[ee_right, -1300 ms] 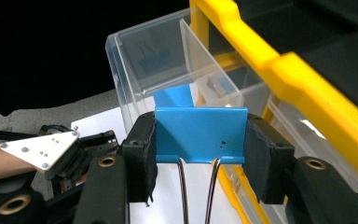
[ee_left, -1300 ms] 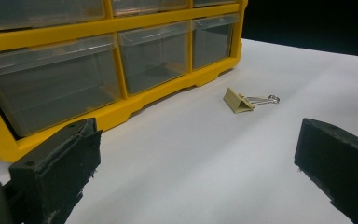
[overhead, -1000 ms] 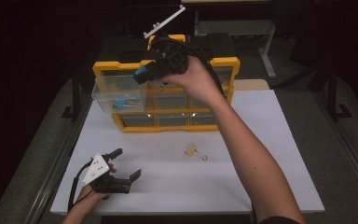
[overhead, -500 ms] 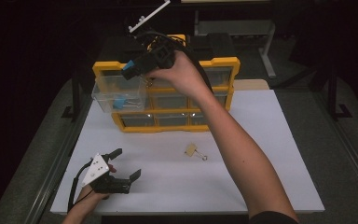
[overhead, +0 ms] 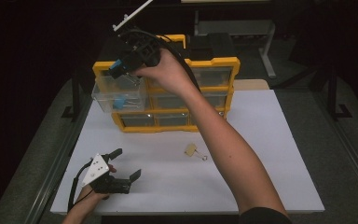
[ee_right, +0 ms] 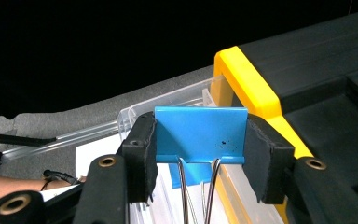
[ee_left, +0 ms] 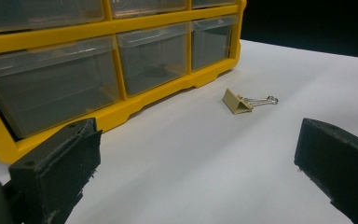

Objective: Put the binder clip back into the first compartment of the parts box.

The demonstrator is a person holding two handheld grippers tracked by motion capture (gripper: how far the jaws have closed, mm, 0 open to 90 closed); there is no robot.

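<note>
At the near left of the white surface (overhead: 270,154) the left hand-held gripper (overhead: 121,173) rests low in the person's left hand (overhead: 89,195), its two black jaws spread wide apart with nothing between them; in the left gripper view those jaws frame bare surface, with the organizer's clear lower drawers to the far left and a tan binder clip (ee_left: 237,101) lying ahead, its wire handles pointing right; farther back and left of centre, a yellow drawer organizer (overhead: 220,61) stands on the surface, and its upper left clear drawer (overhead: 103,97) is pulled out toward the left; a blue clip (overhead: 120,102) lies inside that drawer; just above the open drawer the right hand-held gripper (overhead: 116,71) is held up in the right hand (overhead: 165,70), jaws pointing down and left and pinching a blue binder clip (ee_right: 199,134); in the right gripper view the pads press on the clip's two sides, its wire handles hang toward the camera, and the drawer's clear rim lies beyond it; the right forearm crosses the surface from the near right; in the high view the tan binder clip (overhead: 191,150) lies on the surface near the centre, well apart from both grippers
</note>
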